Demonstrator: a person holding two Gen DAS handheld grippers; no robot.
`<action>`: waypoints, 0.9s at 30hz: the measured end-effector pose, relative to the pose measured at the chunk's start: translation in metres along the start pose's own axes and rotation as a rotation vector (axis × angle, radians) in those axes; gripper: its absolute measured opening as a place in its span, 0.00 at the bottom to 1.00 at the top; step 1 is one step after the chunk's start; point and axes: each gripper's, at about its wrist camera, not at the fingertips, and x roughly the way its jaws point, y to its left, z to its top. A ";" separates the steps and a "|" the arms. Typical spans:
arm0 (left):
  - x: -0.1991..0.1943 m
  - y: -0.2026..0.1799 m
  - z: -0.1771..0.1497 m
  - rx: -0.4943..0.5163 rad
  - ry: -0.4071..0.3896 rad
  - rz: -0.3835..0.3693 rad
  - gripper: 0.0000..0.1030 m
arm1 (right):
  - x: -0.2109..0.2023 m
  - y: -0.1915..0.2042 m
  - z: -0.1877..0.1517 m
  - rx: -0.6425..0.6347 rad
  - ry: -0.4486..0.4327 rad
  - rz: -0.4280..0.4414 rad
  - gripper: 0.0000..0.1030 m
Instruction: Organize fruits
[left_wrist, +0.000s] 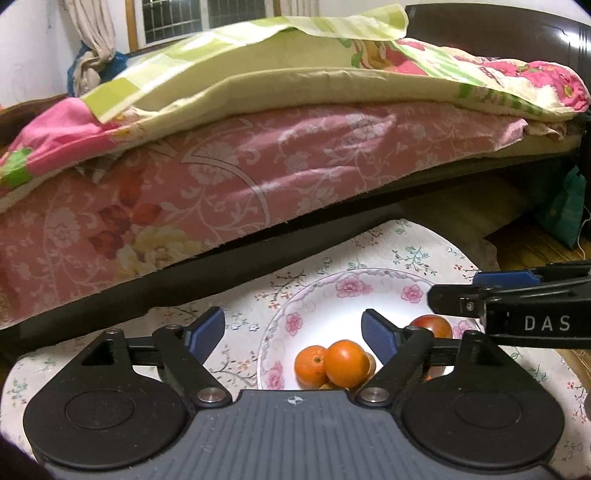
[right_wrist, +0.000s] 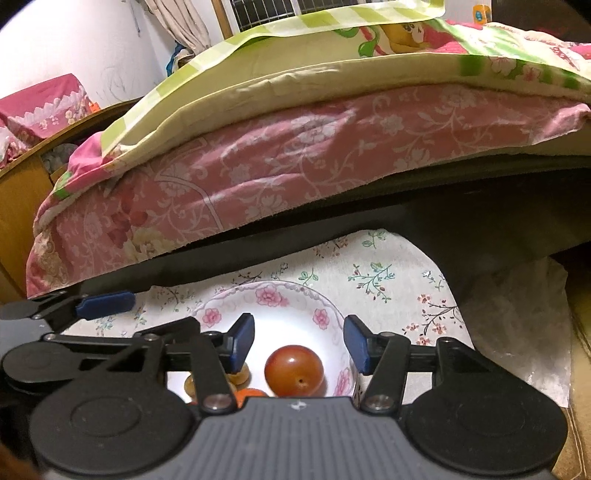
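A white plate with pink flowers sits on a floral tablecloth. It holds two oranges, partly hidden by my left gripper's body, and a red tomato. My left gripper is open and empty above the plate's near left side, the oranges between its fingers. My right gripper is open and empty just above the tomato; it enters the left wrist view from the right. Small amber fruits lie left of the tomato.
The small table with the floral cloth stands close against a bed with a pink sheet and folded quilts. A wooden floor and a teal bag are to the right.
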 end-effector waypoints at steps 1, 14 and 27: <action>-0.003 0.000 -0.001 -0.002 -0.003 0.011 0.85 | -0.003 0.001 0.000 -0.005 0.001 -0.006 0.52; -0.065 0.006 -0.027 -0.090 -0.082 0.083 1.00 | -0.051 0.026 -0.014 -0.067 0.012 -0.056 0.53; -0.134 0.012 -0.066 -0.107 -0.070 0.128 1.00 | -0.121 0.059 -0.054 -0.051 -0.029 -0.041 0.55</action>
